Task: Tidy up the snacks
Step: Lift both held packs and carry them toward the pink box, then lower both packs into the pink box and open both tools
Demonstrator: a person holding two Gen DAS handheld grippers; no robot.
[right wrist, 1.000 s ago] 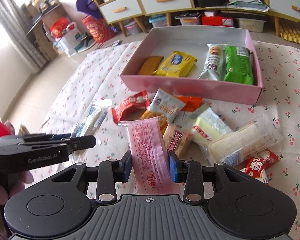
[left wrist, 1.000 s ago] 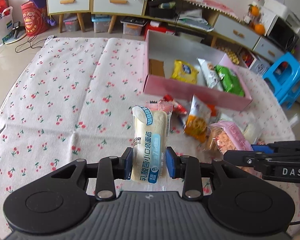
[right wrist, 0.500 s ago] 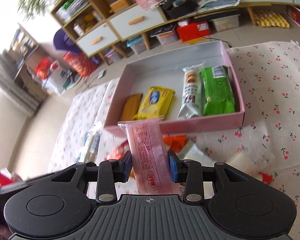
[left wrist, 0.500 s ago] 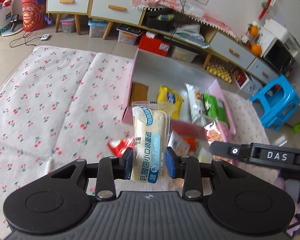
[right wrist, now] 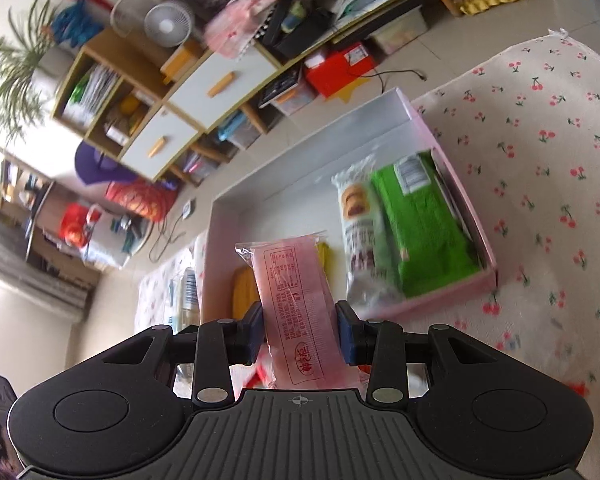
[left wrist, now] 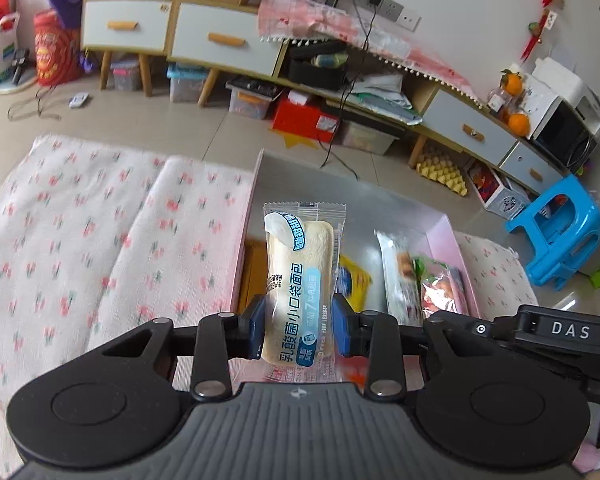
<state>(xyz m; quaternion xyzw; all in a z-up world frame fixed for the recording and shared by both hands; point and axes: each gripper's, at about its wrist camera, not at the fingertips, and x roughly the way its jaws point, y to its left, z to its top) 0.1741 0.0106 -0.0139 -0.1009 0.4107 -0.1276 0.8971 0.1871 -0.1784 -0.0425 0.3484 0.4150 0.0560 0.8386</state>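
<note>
two soft packets carried over the pink box

the left tool [left wrist: 298, 330] is closed on a bread packet [left wrist: 298, 280], its blue pads pressing the lower part of the wrapper from either side so the packet stands upright above the jaws. the right tool [right wrist: 300, 334] is likewise clamped on a pink snack packet [right wrist: 298, 304], held low with its top edge free. both packets hang over the pink box [right wrist: 452, 304], which sits on a cherry-print cloth [right wrist: 540, 160].

by the look of them these are light, soft things: thin, slick film around squashy contents. the bread will likely dent under a hard squeeze, and the film could slide between the pads, so a hold across the filled body, as now, seems safer than on the crimped end seal.

the left wrist view shows the other tool's black arm reaching in at the right edge, and a yellow packet [left wrist: 354, 280] half hidden behind the bread. the right wrist view shows the box more fully: a green packet [right wrist: 424, 232] and a white-wrapped one [right wrist: 364, 236] lie side by side along its right wall, with bare floor on the left, though that part is blurred and partly hidden, so i cannot be sure how much room is free.
</note>
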